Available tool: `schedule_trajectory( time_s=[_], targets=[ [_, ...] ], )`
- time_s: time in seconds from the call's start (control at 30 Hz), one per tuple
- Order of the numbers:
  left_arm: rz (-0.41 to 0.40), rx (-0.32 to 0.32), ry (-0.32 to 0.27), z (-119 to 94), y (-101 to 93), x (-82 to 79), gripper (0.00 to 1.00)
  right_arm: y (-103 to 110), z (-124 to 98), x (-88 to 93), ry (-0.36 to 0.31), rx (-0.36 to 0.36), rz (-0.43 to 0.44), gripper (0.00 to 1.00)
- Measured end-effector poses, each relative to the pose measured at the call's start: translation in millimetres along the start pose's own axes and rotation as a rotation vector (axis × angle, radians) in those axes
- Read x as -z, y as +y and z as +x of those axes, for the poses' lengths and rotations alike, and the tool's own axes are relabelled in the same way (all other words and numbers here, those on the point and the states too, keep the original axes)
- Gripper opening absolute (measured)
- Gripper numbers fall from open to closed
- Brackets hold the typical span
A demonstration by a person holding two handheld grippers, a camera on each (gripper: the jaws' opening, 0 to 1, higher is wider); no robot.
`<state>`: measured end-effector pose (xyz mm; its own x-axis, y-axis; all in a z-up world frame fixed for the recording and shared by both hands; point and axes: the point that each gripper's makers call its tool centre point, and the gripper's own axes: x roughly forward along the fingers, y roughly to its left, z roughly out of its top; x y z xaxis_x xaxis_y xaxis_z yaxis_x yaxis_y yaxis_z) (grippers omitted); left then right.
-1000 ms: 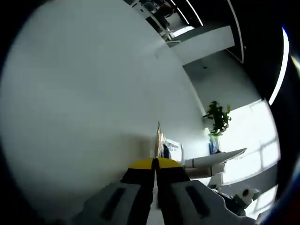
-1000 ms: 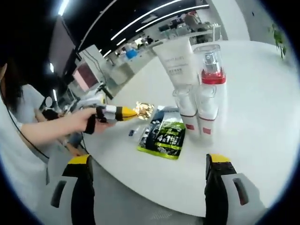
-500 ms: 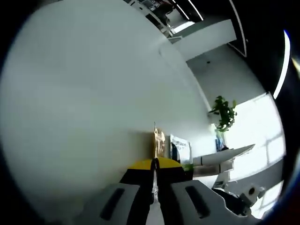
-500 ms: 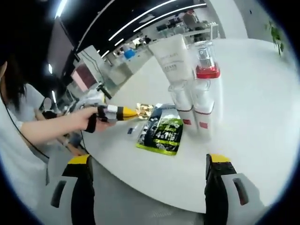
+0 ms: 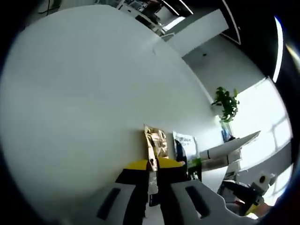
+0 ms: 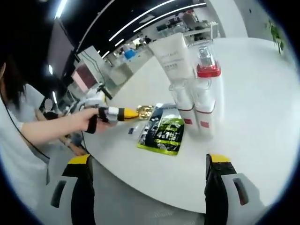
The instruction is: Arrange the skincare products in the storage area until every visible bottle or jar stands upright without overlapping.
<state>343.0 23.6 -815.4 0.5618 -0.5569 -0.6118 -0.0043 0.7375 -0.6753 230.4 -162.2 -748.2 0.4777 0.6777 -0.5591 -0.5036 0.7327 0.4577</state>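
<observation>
While pinched, gold sachet [image 5: 154,143], left hand-held gripper [image 5: 153,176]

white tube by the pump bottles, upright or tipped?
Upright. The white tube stands on the table behind the pump bottles, wide end up.

Open-plan office: ceiling light strips [image 6: 154,11], desks (monitors) [image 6: 84,75] behind.

Bright window glare washes out one edge, ceiling strip lights gleam, and fisheye bending softens both views' edges.
</observation>
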Motion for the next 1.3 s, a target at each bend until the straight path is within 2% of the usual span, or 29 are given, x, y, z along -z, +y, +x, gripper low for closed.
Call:
schedule_trajectory(
  time_s=[0.43, 0.53, 0.73, 0.87, 0.93, 0.97, 1.07, 1.23, 1.3],
  targets=[
    [0.172, -0.051, 0.023, -4.1, -2.3, -2.2, 0.06, 0.3, -1.8, -1.9, -0.008, 0.002, 0.007, 0.99],
    [0.236, -0.083, 0.029, -3.8, 4.2, -6.9, 0.07, -0.2, -1.0, -1.7, -0.007, 0.002, 0.005, 0.99],
    [0.326, -0.101, 0.037, -0.4, 11.8, -15.2, 0.09, -3.0, 0.3, -1.7, -0.009, 0.002, 0.009, 0.99],
    [0.485, -0.115, -0.009, -0.1, 6.6, -28.0, 0.14, -2.6, 0.2, -1.4, -0.009, 0.001, 0.009, 0.99],
    [0.579, -0.114, -0.033, 0.1, -6.3, -31.8, 0.18, -2.7, -0.3, -1.3, -0.011, 0.001, 0.011, 0.99],
    [0.611, -0.118, -0.042, 2.0, -6.6, -34.3, 0.2, -2.8, -0.6, -1.4, -0.011, 0.001, 0.014, 0.99],
    [0.763, -0.128, -0.066, 10.2, -8.0, -42.0, 0.18, -4.1, -1.7, -1.7, -0.015, 0.003, 0.02, 0.99],
    [0.842, -0.13, -0.043, 24.2, -13.1, -34.7, 0.29, -6.0, -1.5, -2.1, -0.02, 0.006, 0.028, 0.99],
    [0.867, -0.141, -0.025, 28.5, -8.8, -33.1, 0.29, -6.6, -1.2, -2.0, -0.021, 0.007, 0.03, 0.99]
  ],
)
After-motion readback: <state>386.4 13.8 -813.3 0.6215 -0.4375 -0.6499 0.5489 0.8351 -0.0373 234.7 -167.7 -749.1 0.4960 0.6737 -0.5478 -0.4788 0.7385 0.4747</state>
